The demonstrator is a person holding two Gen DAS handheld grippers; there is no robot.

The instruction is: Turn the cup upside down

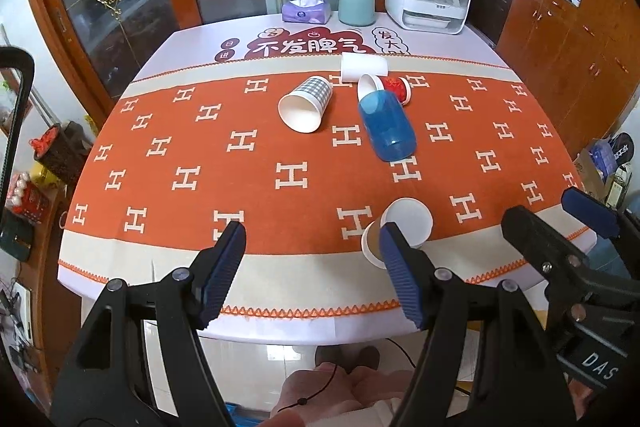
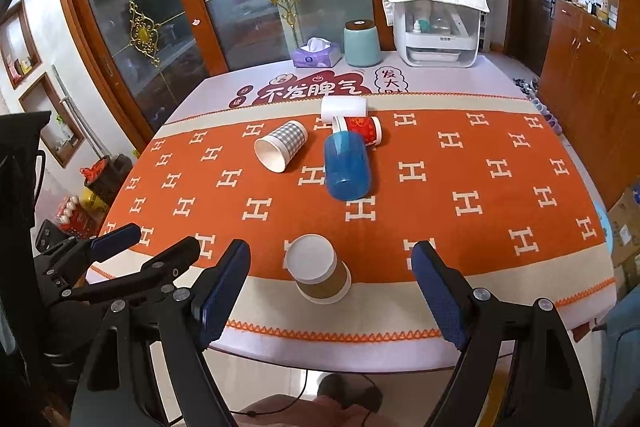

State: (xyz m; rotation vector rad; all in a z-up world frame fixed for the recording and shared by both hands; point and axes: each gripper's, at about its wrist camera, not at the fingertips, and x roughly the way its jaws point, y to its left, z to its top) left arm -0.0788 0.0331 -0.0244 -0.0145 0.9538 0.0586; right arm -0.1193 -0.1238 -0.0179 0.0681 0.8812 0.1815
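Note:
A brown paper cup [image 2: 322,273] stands upside down near the table's front edge, white base up; it also shows in the left wrist view [image 1: 400,231], partly behind a finger. Farther back lie a checked cup [image 2: 280,145], a blue plastic cup [image 2: 347,167], a red cup [image 2: 360,129] and a white cup [image 2: 344,109], all on their sides. My right gripper [image 2: 332,291] is open, its fingers either side of the brown cup, not touching. My left gripper [image 1: 312,273] is open and empty, left of that cup.
An orange patterned cloth [image 2: 480,187] covers the table. At the back stand a tissue box [image 2: 316,53], a teal canister [image 2: 362,43] and a white appliance [image 2: 436,27]. Glass doors and wooden cabinets surround the table.

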